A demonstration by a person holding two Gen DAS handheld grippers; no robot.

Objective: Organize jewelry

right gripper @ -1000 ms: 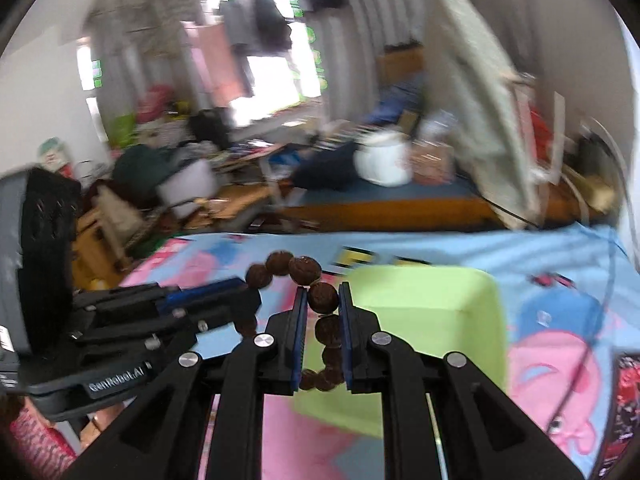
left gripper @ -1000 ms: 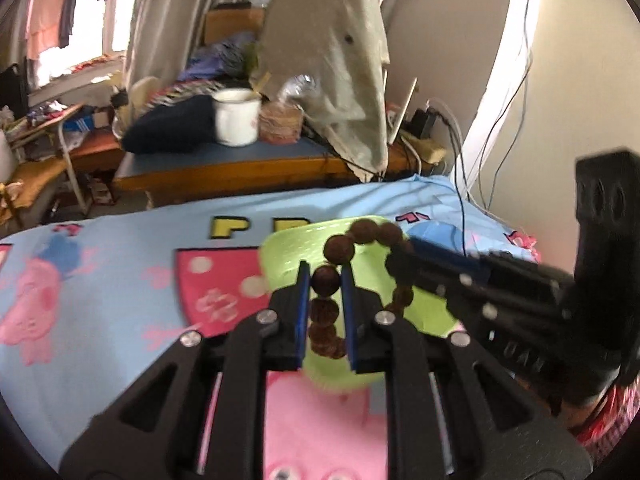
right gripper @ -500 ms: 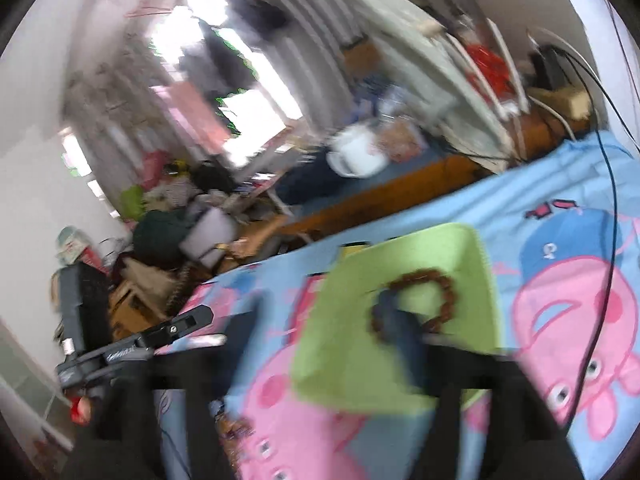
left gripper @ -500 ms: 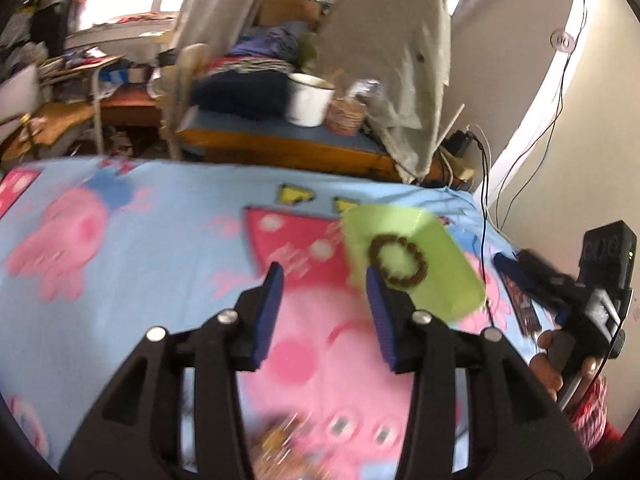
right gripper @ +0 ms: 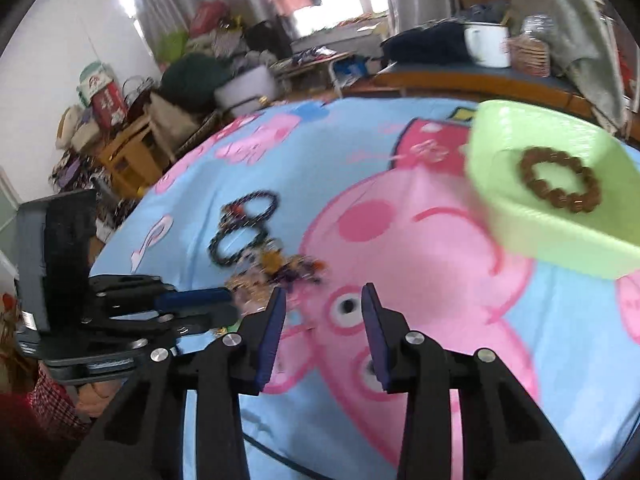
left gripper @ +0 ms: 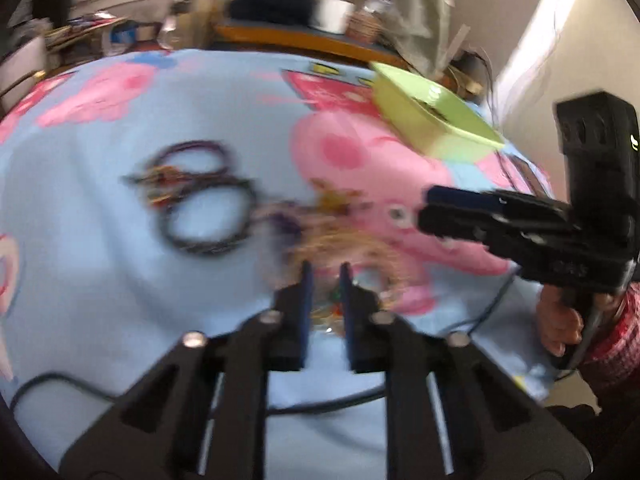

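A brown bead bracelet [right gripper: 560,184] lies inside the light green tray [right gripper: 500,152], which also shows in the left wrist view [left gripper: 416,112] at the far right. A pile of tangled jewelry [left gripper: 344,240] and dark bead loops [left gripper: 208,216] lie on the blue cartoon blanket; the loops [right gripper: 244,228] and the pile [right gripper: 280,268] show in the right wrist view too. My left gripper [left gripper: 325,284] is open with a narrow gap, just above the pile's near edge, empty. My right gripper [right gripper: 323,300] is open and empty, right of the pile.
The blue blanket [right gripper: 400,152] covers the work surface. A black cable [left gripper: 320,404] runs across its near edge. A low wooden table [right gripper: 460,76] with a white mug [right gripper: 486,46] and a basket stands behind. A wall is at the right.
Both grippers held the brown bracelet over the tray a second ago. They let it go into the tray, pulled back and swung down toward the jewelry pile on the blanket.
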